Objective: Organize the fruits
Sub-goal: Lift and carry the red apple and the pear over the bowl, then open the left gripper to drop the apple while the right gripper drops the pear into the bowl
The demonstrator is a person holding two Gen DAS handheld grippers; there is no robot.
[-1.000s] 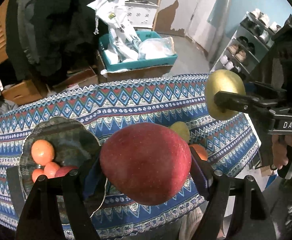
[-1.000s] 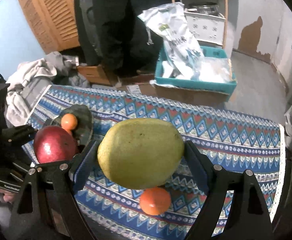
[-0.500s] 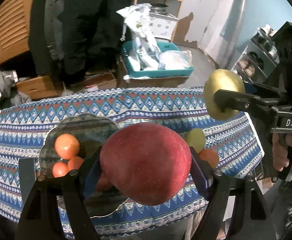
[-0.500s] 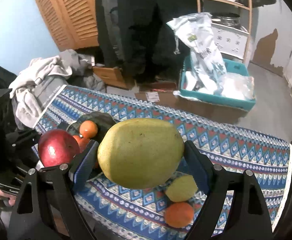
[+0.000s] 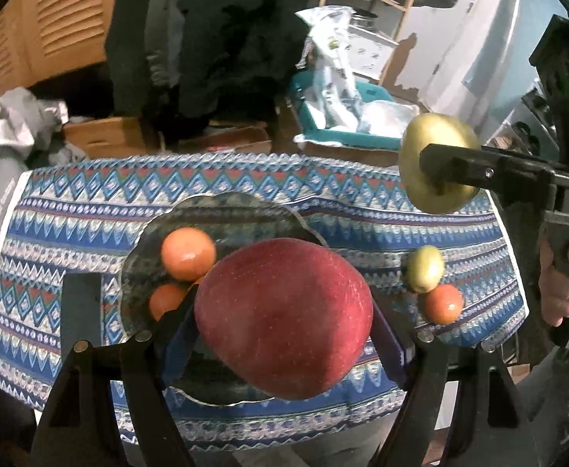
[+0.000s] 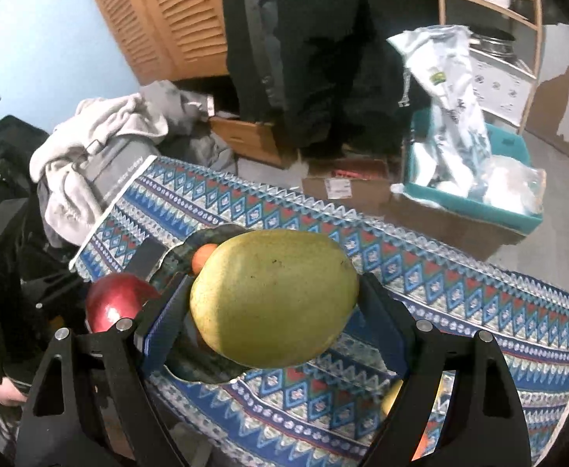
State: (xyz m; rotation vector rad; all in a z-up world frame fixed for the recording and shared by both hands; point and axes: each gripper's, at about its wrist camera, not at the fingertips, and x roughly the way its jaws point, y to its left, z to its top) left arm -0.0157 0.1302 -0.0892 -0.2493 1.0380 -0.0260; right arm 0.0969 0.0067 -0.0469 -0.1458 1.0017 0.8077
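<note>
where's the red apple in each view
Left wrist: the red apple fills the lower centre, held in the left claw, in front of the dark plate.
Right wrist: the same apple shows at lower left, partly hidden behind the right claw that holds the green fruit.
Shared landmark: the dark plate on the patterned cloth.

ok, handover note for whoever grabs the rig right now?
Left gripper: shut on the red apple, held above the dark plate.
Right gripper: shut on the big yellow-green fruit, also airborne.
Done: two oranges visible on the plate.
Left: place both held fruits, then the small green fruit and orange on the patterned cloth.
</note>
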